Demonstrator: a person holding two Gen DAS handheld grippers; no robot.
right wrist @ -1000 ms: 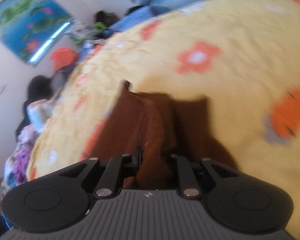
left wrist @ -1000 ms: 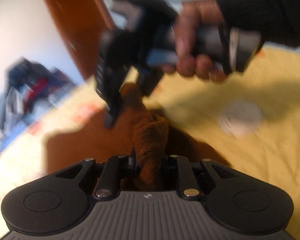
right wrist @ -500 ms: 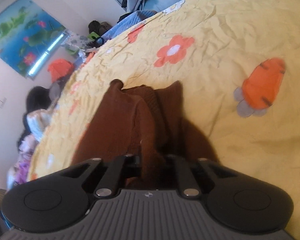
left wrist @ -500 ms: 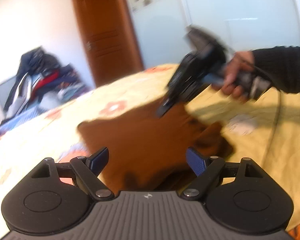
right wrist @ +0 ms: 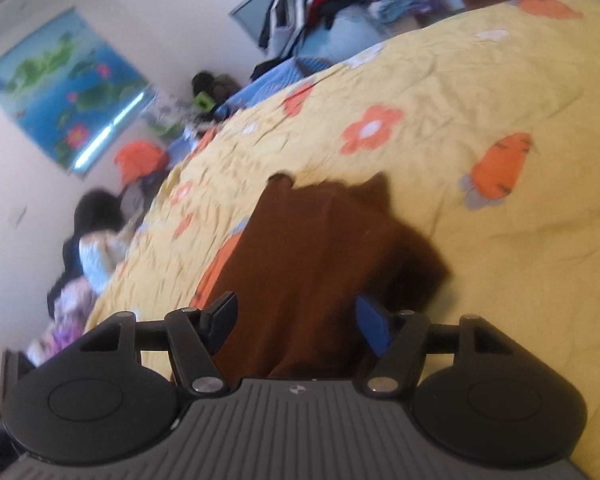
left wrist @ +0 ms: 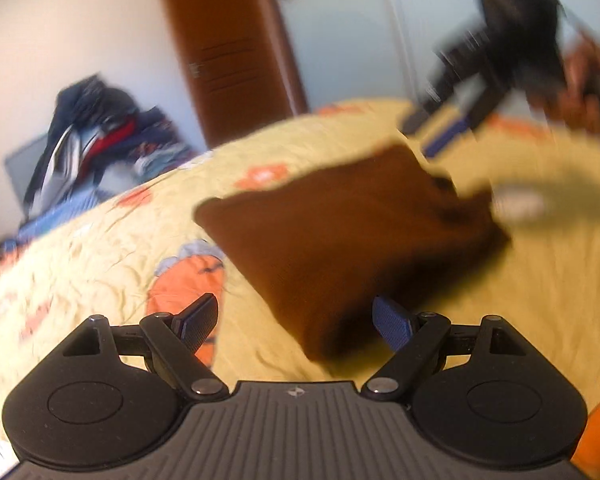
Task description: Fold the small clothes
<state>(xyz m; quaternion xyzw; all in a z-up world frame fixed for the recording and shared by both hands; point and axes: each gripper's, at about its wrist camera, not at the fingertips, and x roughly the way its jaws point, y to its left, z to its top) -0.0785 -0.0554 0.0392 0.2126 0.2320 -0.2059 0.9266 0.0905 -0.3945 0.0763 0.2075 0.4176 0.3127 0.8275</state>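
The left gripper has its blue-padded fingers spread wide and released, nothing pressed between them; a near corner of the brown garment lies just ahead of and below the gap, untouched by either pad. The right gripper has its jaws opening, and its fingers stand apart on either side of the same brown garment, whose near end runs under the gap and out of sight beneath the gripper body; the pads do not press on the cloth. The garment lies folded into a rough rectangle flat on the bed, on a yellow bedspread printed with orange flowers and carrots, with a bunched, thicker end toward the side where the right gripper shows, blurred and raised above the bed's far side in the left wrist view, held by a hand. Beyond the bed's far edge a pile of clothes sits against the wall next to a brown wooden door. In the right wrist view a blue and green picture hangs on the wall, with more blurred clutter beyond the bed's edge below it.
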